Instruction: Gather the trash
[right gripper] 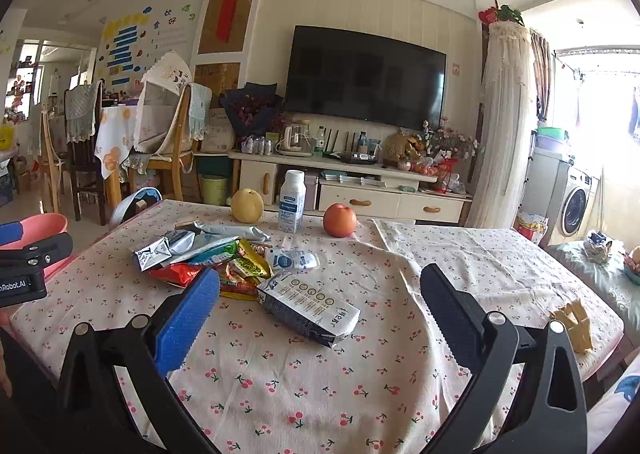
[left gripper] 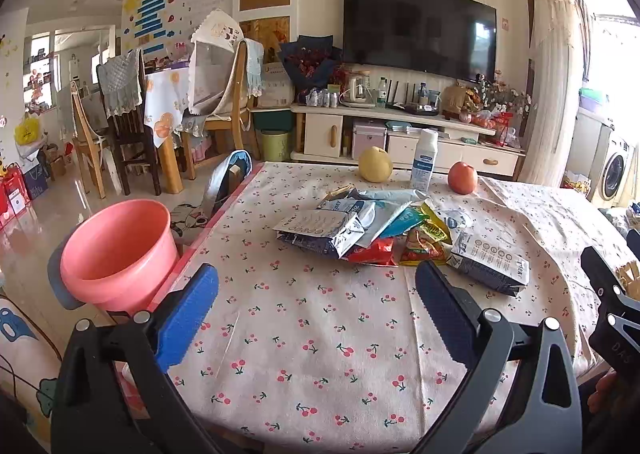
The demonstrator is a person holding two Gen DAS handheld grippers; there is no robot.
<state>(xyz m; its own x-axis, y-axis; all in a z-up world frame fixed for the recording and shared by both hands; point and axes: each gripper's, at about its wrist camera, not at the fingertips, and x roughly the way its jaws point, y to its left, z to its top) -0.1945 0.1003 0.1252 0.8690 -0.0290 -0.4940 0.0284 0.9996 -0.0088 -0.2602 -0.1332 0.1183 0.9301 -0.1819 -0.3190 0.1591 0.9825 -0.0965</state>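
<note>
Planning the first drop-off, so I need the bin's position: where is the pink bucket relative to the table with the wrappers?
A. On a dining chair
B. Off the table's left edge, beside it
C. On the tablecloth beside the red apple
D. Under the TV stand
B: the left wrist view shows the pink bucket standing past the left edge of the table, with the wrapper pile up on the cloth.

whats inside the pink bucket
The pink bucket beside the table looks empty: only bare pink inner wall shows in the left wrist view. Its bottom is hidden by the near rim, so that part is unconfirmed.
</note>
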